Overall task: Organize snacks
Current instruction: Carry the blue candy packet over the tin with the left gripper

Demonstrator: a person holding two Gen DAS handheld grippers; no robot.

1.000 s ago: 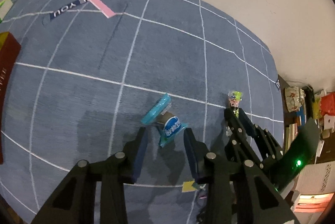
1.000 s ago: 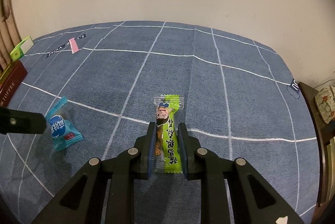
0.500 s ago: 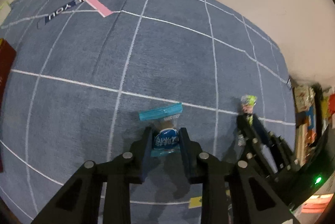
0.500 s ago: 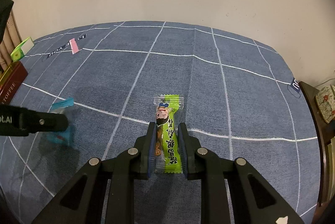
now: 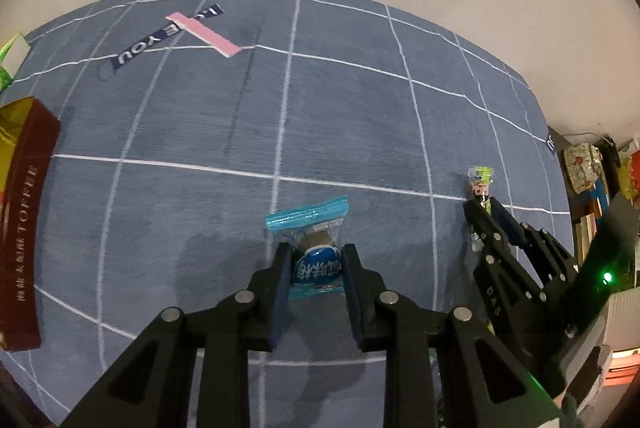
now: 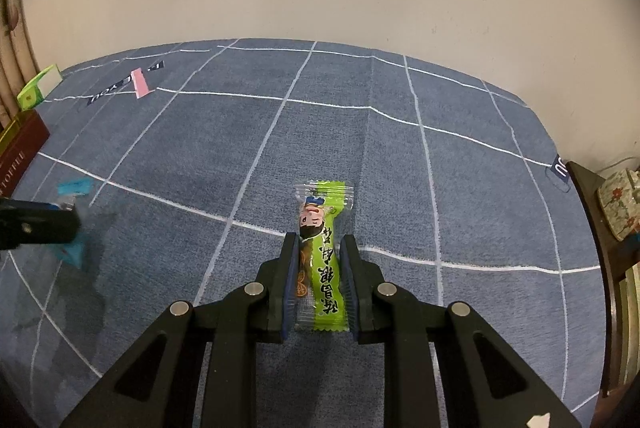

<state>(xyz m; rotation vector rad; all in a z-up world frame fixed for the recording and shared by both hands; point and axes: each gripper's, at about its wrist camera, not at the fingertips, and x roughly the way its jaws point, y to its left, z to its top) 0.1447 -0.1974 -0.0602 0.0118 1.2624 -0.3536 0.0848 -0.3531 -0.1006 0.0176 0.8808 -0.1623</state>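
Observation:
In the left wrist view my left gripper [image 5: 316,256] is shut on a blue wrapped candy [image 5: 314,250], held a little above the blue grid-lined cloth [image 5: 340,116]. Its crimped end sticks out past the fingertips. In the right wrist view my right gripper [image 6: 319,244] is shut on a long green snack packet [image 6: 323,248] with a cartoon face, its top end poking forward. The right gripper [image 5: 486,212] with its green packet [image 5: 481,180] also shows at the right of the left wrist view. The left gripper's fingers [image 6: 44,224] with the blue candy [image 6: 74,188] show at the left edge of the right wrist view.
A dark red toffee box [image 5: 24,220] lies at the cloth's left edge, with a green and white carton [image 5: 10,56] behind it. A pink strip [image 5: 204,34] crosses a dark printed label [image 5: 160,38] at the back left. Cluttered shelves [image 5: 592,196] stand beyond the right edge.
My left gripper closed on the blue candy, which was lying askew on the cloth, and lifted it slightly while shifting. The right gripper kept still with the green packet.

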